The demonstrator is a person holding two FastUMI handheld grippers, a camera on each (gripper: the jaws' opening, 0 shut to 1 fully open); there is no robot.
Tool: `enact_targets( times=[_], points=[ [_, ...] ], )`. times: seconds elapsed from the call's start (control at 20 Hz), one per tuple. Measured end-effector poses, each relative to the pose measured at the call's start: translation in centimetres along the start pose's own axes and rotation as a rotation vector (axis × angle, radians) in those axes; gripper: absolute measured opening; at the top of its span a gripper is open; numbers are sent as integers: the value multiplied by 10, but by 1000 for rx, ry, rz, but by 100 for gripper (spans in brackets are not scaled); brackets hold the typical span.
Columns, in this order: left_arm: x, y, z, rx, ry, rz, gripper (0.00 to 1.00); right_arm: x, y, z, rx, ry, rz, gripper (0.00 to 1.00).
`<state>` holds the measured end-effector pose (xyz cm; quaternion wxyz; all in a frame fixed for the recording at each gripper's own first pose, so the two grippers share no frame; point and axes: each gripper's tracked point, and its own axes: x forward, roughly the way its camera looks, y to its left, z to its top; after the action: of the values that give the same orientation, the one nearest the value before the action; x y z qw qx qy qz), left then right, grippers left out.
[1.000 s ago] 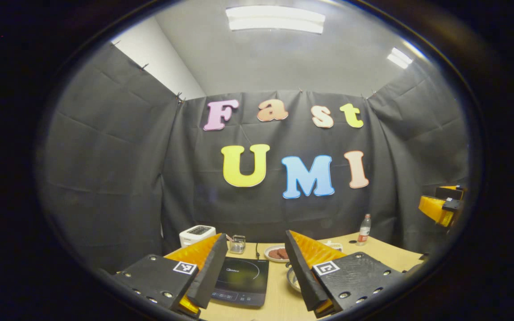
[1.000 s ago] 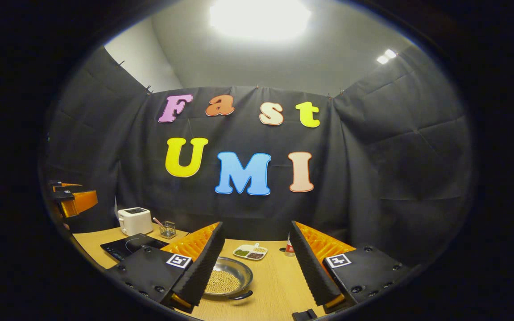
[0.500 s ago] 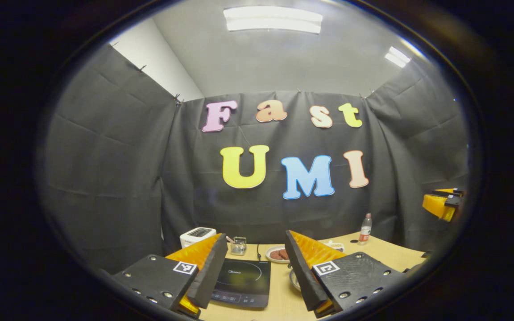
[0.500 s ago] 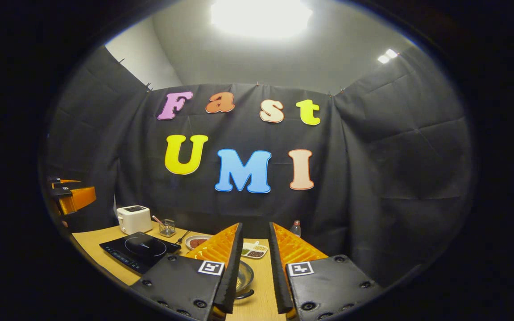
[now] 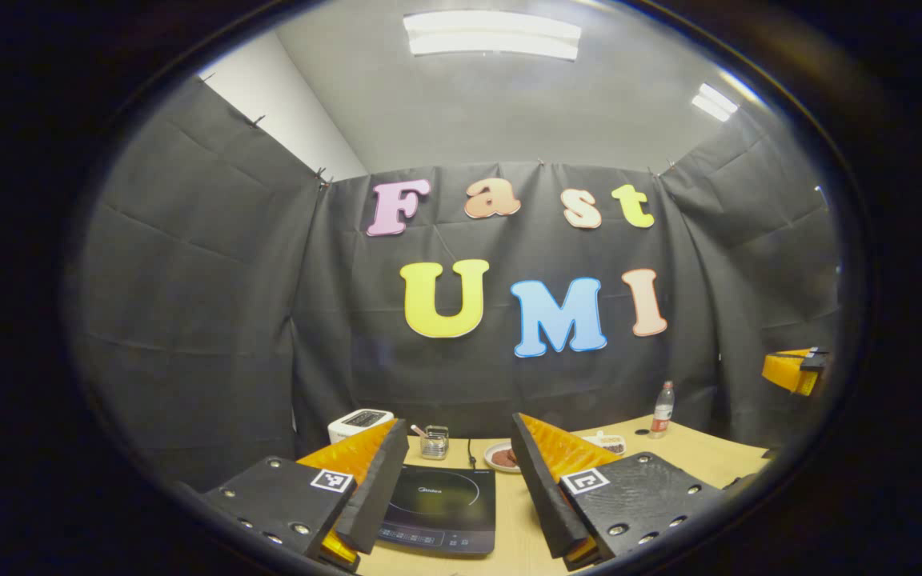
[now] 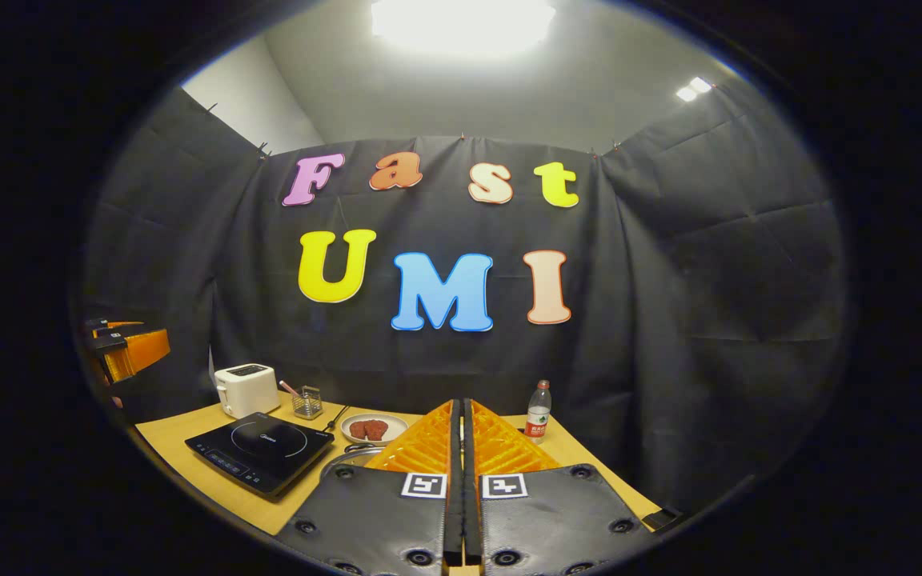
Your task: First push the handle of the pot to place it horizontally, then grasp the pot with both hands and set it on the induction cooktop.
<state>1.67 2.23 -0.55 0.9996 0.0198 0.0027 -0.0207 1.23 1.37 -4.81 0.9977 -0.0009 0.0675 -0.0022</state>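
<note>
Status: early; no part of the task shows as complete.

- Right gripper (image 6: 462, 480): fingers pressed together, nothing between them, held above the near edge of the bench (image 6: 181, 444). This posture suits a push on the handle, by my reading.
- Left gripper (image 5: 453, 488): fingers spread, holding nothing, raised above the induction cooktop (image 5: 443, 508).
- Pot (image 6: 349, 458): a sliver of metal rim shows just left of the right gripper's fingers, on the bench beside the cooktop, not on it. Handle hidden; its direction cannot be told.
- Induction cooktop: bare surface, nothing set on it.
- Other items on the bench: toaster (image 6: 246, 389), small wire basket (image 6: 307, 402), plate of brown food (image 6: 374, 429), bottle (image 6: 539, 411).

Outstanding: handle push, two-gripper grasp, transfer to cooktop.
</note>
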Motion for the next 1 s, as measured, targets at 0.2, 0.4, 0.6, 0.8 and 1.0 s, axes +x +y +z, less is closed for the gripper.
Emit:
enact_targets(
  times=[0.2, 0.4, 0.6, 0.8, 1.0],
  points=[
    [2, 16, -1, 0, 1, -3, 76, 6, 19, -19, -1, 55, 33, 2],
    [5, 35, -3, -8, -7, -19, 79, 13, 33, -40, -2, 109, 42, 2],
    [7, 55, -12, -24, -1, -7, 76, 15, 52, -63, -20, 174, 84, 2],
    [8, 60, -16, -33, 12, -1, 79, 14, 67, -87, -50, 232, 142, 2],
    [12, 57, -15, -23, 7, 11, 79, 14, 76, -113, -82, 292, 205, 0]
  ],
)
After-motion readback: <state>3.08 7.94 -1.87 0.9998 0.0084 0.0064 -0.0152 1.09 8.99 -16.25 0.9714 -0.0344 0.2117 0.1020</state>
